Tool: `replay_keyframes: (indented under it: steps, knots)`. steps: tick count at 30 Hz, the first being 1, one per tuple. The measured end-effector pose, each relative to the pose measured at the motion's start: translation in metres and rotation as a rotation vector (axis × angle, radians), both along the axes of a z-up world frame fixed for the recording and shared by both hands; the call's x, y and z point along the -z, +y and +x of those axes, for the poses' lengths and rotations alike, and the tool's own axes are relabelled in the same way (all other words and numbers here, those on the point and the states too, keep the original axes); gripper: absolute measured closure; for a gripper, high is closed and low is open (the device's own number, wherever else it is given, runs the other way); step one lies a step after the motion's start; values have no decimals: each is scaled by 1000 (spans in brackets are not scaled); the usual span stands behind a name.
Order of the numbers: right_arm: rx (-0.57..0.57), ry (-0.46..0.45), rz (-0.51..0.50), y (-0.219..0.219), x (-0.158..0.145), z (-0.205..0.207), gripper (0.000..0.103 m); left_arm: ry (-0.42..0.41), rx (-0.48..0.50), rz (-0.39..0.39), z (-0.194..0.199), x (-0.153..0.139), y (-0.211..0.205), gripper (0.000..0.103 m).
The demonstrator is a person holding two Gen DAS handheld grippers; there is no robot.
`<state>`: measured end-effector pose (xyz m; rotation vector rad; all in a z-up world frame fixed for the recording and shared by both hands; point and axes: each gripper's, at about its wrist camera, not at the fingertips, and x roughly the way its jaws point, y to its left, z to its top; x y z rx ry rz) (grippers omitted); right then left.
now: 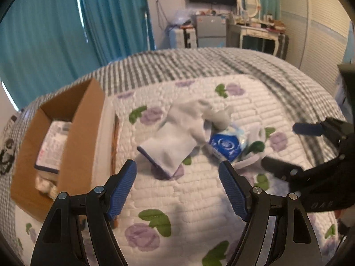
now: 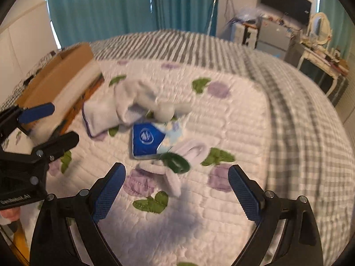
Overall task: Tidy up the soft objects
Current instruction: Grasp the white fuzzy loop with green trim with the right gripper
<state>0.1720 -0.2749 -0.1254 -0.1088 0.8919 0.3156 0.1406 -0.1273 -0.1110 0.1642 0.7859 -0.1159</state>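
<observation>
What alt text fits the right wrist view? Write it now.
Open right hand-held gripper hovers over a floral quilt, above a small pile: white socks, a blue packet and a dark green item. The open left hand-held gripper enters at left, in front of a cardboard box.

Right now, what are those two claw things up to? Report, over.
Left gripper and right gripper open, empty. Pile of soft items loose on quilt. Cardboard box beside it. Nothing blocking.
</observation>
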Motion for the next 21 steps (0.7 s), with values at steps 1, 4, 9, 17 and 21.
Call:
replay_keyframes:
  steps: [1, 4, 9, 17, 21]
  knots:
    - [-5, 10, -1, 2, 8, 4, 9, 4, -1, 3, 3, 3, 2, 26]
    - [-12, 27, 12, 5, 23, 15, 9, 5, -5, 9, 7, 9, 5, 26]
    - [-11, 59, 82, 6, 38, 27, 23, 29, -13, -9, 14, 15, 6, 26]
    - [-50, 38, 52, -7, 32, 15, 46, 44, -15, -3, 18, 17, -6, 26]
    - [17, -2, 60, -33, 14, 14, 47, 58, 5, -11, 18, 19, -26, 26]
